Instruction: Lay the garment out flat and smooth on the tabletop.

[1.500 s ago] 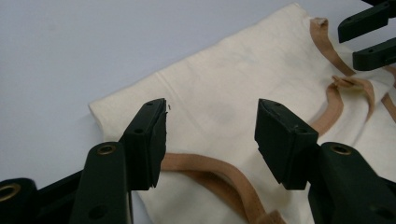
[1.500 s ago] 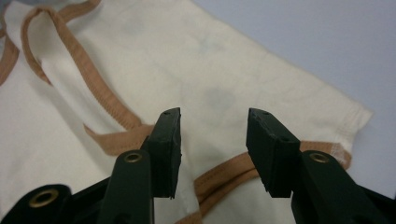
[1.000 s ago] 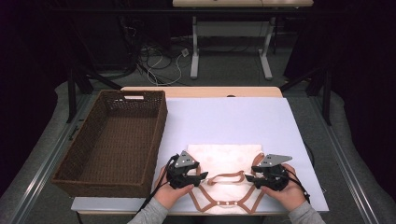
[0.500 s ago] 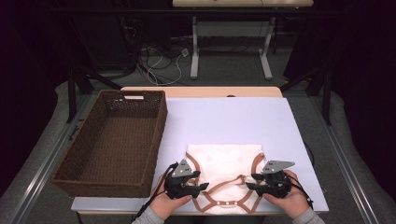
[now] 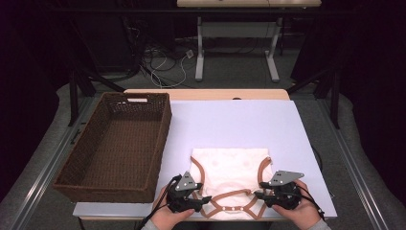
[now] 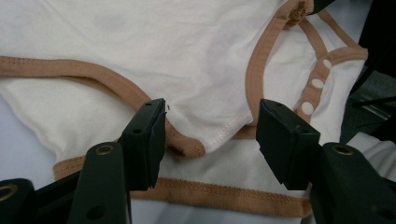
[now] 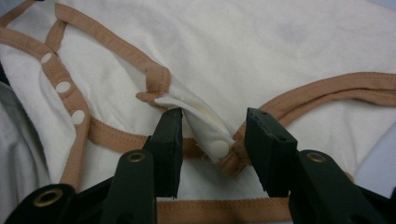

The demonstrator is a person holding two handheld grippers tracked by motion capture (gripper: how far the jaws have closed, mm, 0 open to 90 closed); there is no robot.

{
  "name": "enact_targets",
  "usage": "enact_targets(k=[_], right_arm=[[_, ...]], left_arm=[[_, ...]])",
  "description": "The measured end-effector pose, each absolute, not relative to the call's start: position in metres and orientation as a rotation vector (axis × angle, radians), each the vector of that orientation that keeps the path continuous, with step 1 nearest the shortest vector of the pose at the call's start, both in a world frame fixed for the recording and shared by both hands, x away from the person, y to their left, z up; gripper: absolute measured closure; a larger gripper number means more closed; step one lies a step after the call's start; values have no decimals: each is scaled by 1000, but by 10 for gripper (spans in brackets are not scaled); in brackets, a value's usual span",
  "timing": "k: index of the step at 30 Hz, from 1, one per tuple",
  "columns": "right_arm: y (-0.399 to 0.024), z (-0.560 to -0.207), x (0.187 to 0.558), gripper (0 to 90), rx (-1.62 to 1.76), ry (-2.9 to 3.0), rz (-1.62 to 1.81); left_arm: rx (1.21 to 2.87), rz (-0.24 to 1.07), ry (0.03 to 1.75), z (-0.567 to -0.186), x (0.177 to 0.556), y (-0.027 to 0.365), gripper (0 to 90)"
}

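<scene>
**Two grippers at the near hem of a baby bodysuit**

Two large things share the white table [image 5: 239, 120]: the brown wicker basket [image 5: 117, 143] along its left side, and the cream bodysuit [image 5: 232, 170] with tan trim lying flat at the near edge, just beside the basket and apart from it. We judge the step in hand to be folding this garment, starting from the snap flap closest to us.

We hold the left gripper [image 5: 191, 200] at the bodysuit's near left corner. In the left gripper view its jaws stand about half open, with a folded white corner [image 6: 224, 128] and the tan binding [image 6: 182, 144] lying between them; the pads do not press on the cloth, so it has hold of nothing.

We hold the right gripper [image 5: 268, 194] at the near right corner. Its jaws are also partly open, bracketing a raised fold of fabric with a white snap [image 7: 218, 148] at its tip; the left pad brushes the fold, yet we see no firm pinch.

To do this well, we should take both layers and the binding together, close evenly on both sides, and lift the two corners at the same height so the hem stays straight and the row of snaps [image 7: 63, 87] does not twist
</scene>
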State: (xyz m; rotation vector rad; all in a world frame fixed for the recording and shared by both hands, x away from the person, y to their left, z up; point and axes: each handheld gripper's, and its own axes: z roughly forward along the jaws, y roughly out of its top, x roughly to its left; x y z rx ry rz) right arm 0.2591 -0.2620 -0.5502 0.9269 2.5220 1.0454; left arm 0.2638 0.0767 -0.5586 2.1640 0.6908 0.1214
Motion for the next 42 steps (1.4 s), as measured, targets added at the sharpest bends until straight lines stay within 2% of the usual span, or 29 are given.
enact_targets(k=[7,10,13,17,28,42], right_arm=[[-258,-550,256,710,868,2553,993],[-259,-549,255,766,863,2555,993],[-259,-549,256,795,861,2554,1001],[-258,-546,255,802,832,2548,1009],[-263,-534,247,806,816,2520,1034],[-267,-529,211,806,743,2556,1047]], left_arm=[[2222,173,647,-561,262,74,518],[2237,209,638,-561,263,75,615],[2239,242,634,-561,264,74,757],[2247,247,615,-560,267,72,854],[2188,202,632,-541,263,80,885],[2191,142,599,-534,236,84,885]])
